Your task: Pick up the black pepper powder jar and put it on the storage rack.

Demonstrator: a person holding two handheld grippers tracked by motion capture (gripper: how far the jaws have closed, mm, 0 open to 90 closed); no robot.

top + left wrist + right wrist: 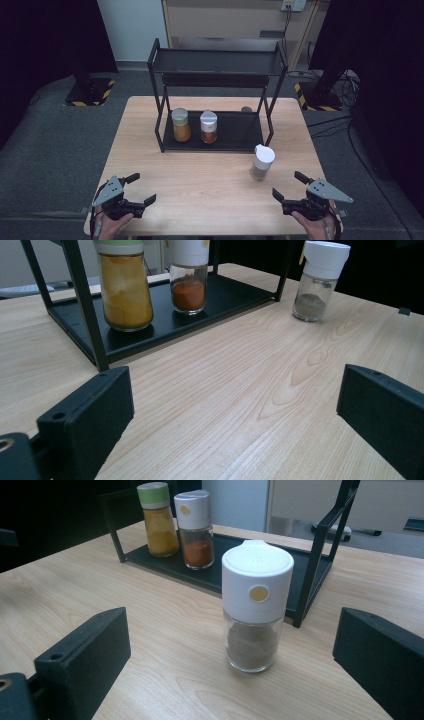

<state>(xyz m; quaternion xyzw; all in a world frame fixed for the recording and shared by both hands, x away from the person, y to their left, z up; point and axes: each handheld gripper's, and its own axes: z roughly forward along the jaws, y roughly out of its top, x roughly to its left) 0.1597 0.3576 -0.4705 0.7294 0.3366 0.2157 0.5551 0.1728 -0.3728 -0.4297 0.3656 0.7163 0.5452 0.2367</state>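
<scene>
Near edge of the wooden table (210, 200): two hand-held grippers, one per hand, both low over the wood.

Left gripper (136, 189) sits at the near-left corner, jaws spread wide, nothing between them. In the left gripper view, just bare table grain in the gap.

Right gripper (292, 185) sits at the near-right corner, jaws also spread wide, not touching anything. It points toward the white-capped spice jar (256, 605), which stands ahead of the gap and apart from both jaws.

That jar (262, 161) stands upright on the bare table, right of centre, just outside the near-right corner of the black wire rack (159, 131). Clear glass body, white flip-cap with a yellowish dot on it, grey-brown powder in the lower part; probably pepper, can't confirm from here.

Farther back, on the rack's lower shelf, left half: green-lidded jar (180, 125) with orange-yellow powder, and just to its right a white-capped jar (208, 127) with red-orange powder. Both upright, close together but not touching. The right half of that shelf is bare.

Upper shelf (220, 62) of the rack carries nothing.

Beyond the table: grey floor and black stands with yellow-black hazard tape (90, 93) at their bases.
</scene>
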